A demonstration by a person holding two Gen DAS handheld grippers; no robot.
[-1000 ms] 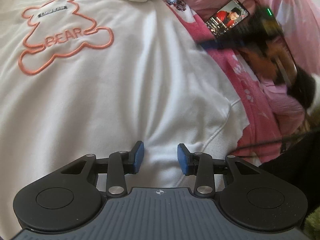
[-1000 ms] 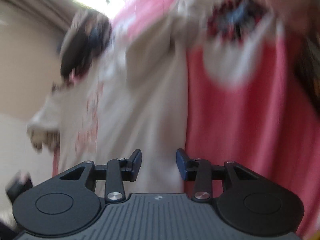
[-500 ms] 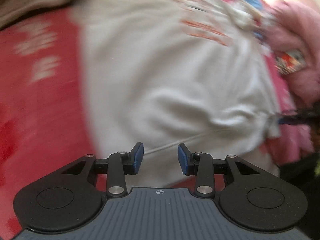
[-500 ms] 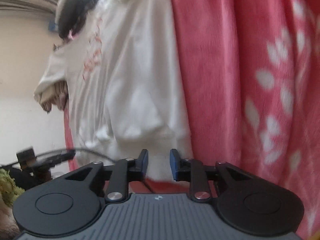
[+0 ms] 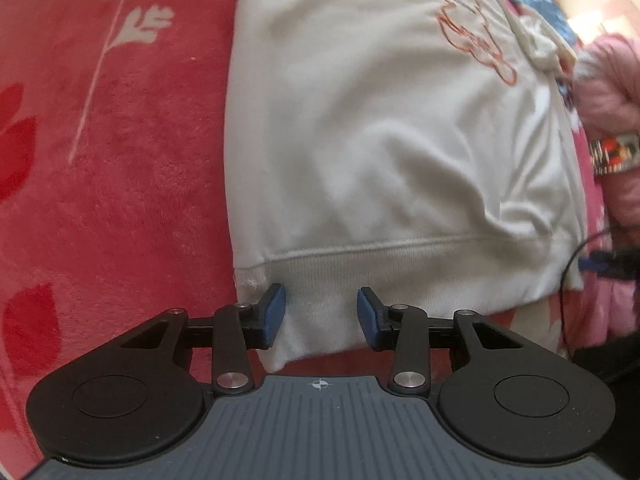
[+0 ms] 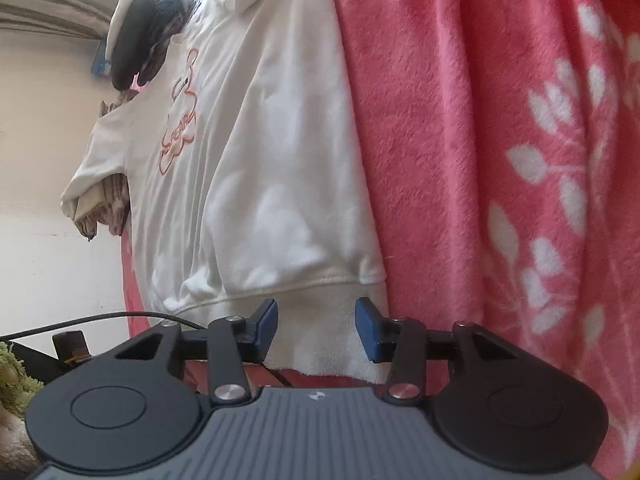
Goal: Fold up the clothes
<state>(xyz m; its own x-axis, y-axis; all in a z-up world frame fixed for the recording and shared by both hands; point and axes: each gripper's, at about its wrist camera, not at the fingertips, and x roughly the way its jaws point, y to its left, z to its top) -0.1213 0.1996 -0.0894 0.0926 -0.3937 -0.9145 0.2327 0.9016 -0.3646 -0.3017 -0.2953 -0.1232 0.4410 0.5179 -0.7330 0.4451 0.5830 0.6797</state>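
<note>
White cotton sweatshirt with an orange bear outline print (image 5: 360, 140) lies flat on the red plush blanket with pale leaf pattern (image 5: 120, 160), ribbed hem toward both grippers.

Left gripper (image 5: 321, 312): blue pads apart, not pressing anything. Jaws have just been closing a bit, but a clear gap stays. Ribbed hem (image 5: 380, 276) sits in that gap, near one bottom corner of the sweatshirt; the corner edge is just beside the left-hand pad. Bear print (image 5: 472, 32) is far ahead, up and to the right. Pink fuzzy bundle (image 5: 608, 92) and a black cable (image 5: 576, 256) are off to the right of the fingers.

Right gripper (image 6: 316, 328): pads apart, jaws have just been opening. Hem band (image 6: 316, 316) is between them at the other bottom corner, no pad contact visible. Blanket (image 6: 500, 160) fills everything to the right of the fingers. A dark pile of other clothes (image 6: 140, 40) sits far ahead, up left, past the sweatshirt's collar end.
</note>
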